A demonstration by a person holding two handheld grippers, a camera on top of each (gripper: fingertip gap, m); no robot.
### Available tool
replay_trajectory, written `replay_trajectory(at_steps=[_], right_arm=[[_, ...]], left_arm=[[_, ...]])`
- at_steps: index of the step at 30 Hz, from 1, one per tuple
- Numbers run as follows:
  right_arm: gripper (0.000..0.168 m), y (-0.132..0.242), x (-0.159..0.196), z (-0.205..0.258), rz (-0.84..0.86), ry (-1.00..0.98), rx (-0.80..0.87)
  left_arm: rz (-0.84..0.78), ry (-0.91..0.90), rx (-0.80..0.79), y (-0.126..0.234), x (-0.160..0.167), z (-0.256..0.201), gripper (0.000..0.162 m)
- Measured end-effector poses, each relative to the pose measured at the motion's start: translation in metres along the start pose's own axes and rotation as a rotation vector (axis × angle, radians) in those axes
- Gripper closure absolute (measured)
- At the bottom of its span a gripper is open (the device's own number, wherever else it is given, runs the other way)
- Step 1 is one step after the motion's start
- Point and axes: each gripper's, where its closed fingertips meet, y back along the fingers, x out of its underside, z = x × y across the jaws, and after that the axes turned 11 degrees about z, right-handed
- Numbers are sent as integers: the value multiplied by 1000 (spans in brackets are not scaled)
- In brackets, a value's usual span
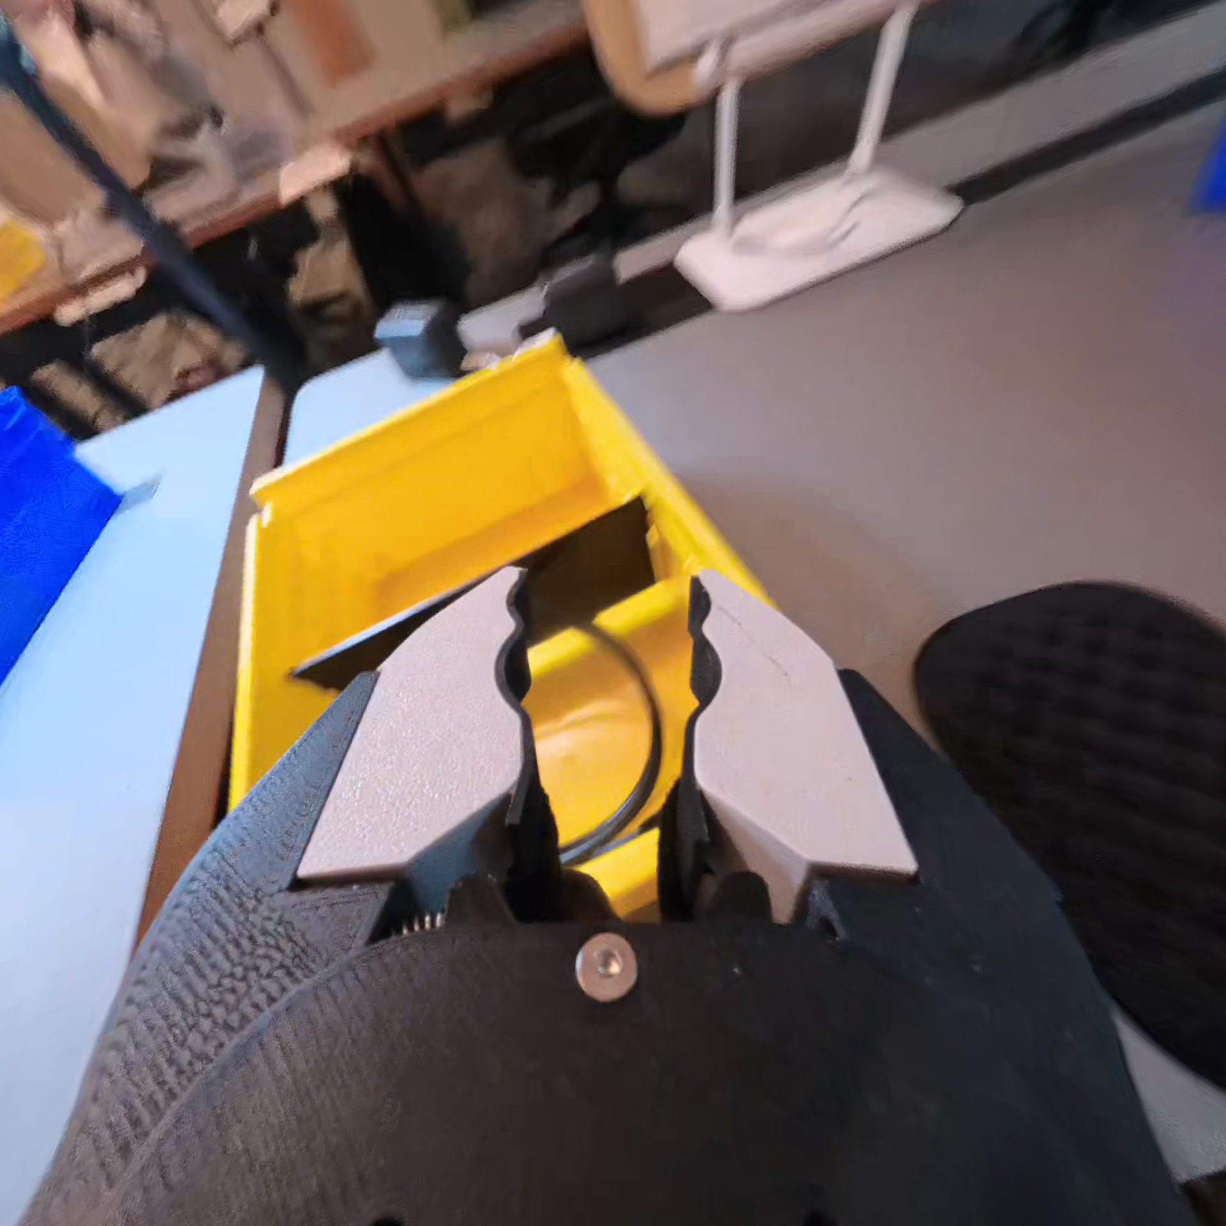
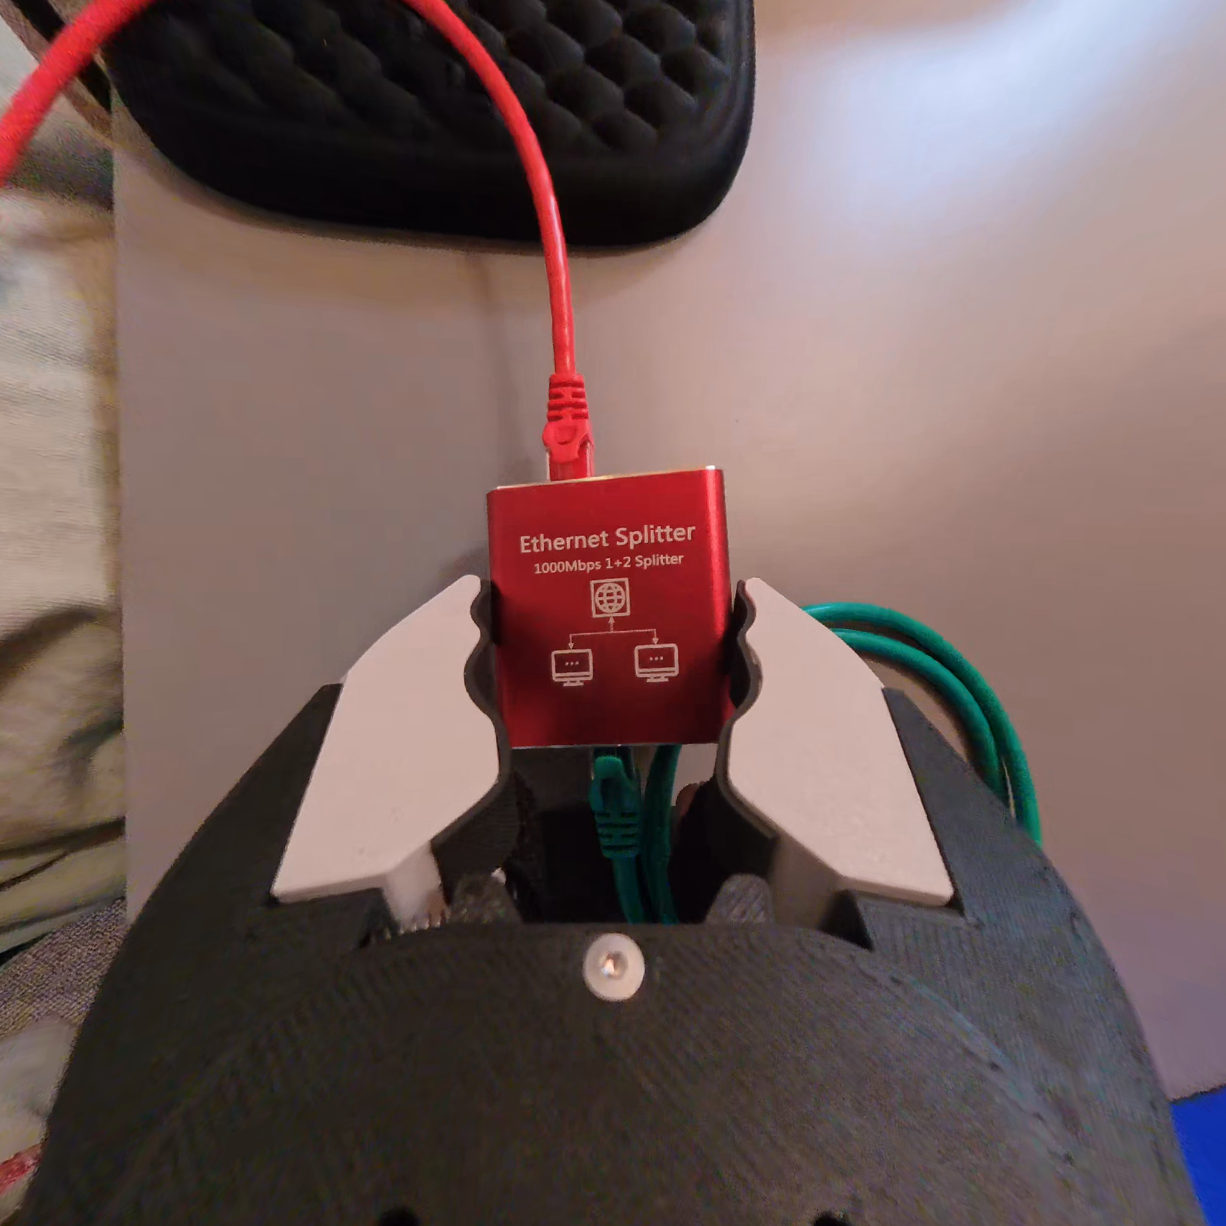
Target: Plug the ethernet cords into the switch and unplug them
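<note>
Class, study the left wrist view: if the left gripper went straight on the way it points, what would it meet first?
Probably the thin black cord looped in the yellow bin; the left gripper is open and empty. Depth is unclear.

— Any writing to read?
— Only on the red switch [image 2: 609, 610]: two lines of white lettering on its top face, with white pictograms below, a globe linked to two screens. The left wrist view shows none.
</note>
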Motion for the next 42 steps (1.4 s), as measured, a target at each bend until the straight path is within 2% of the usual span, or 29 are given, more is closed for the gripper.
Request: replay_trajectory(at_steps=[3, 4, 7, 12, 17, 19, 20, 23, 27, 31, 34, 36, 39, 42], right_arm=[[97, 0, -1, 0, -10, -6, 10], [92, 2, -1, -3, -28, -19, 25], [77, 16, -6, -8, -119, -65, 61], [67, 46, -10, -16, -230, -80, 181], [64, 74, -21, -19, -331, -70, 288], [64, 83, -26, -18, -375, -63, 320], [64, 86, -29, -17, -394, -56, 332], [65, 91, -34, -14, -423, -29, 356], [67, 95, -38, -12, -462, -15, 363], [67, 102, -49, -10, -579, -45, 322], [67, 103, -54, -9, -619, -56, 311], [67, 103, -58, -8, -634, -54, 310], [71, 105, -71, -4, -693, -62, 289], [79, 114, -93, 5, -858, -94, 201]], left_arm=[[204, -20, -42, -15, 38, 13, 117], [243, -25, -44, -21, 45, 14, 117], [243, 23, 44, -42, 49, -1, 118], [309, 96, 42, -73, 65, -1, 118], [492, 42, 43, -99, 86, -5, 119], [556, 19, 40, -104, 92, -6, 127], [559, -2, 42, -104, 92, -8, 143], [523, -24, 17, -98, 86, -6, 147], [302, 24, -19, -72, 54, 5, 149], [-150, 11, 39, -19, -10, 0, 156], [-511, 53, 227, 33, -57, -23, 156], [-722, 109, 412, 68, -79, -40, 156], [-989, 236, 678, 108, -99, -54, 157], [-1145, 323, 906, 125, -107, -70, 157]])
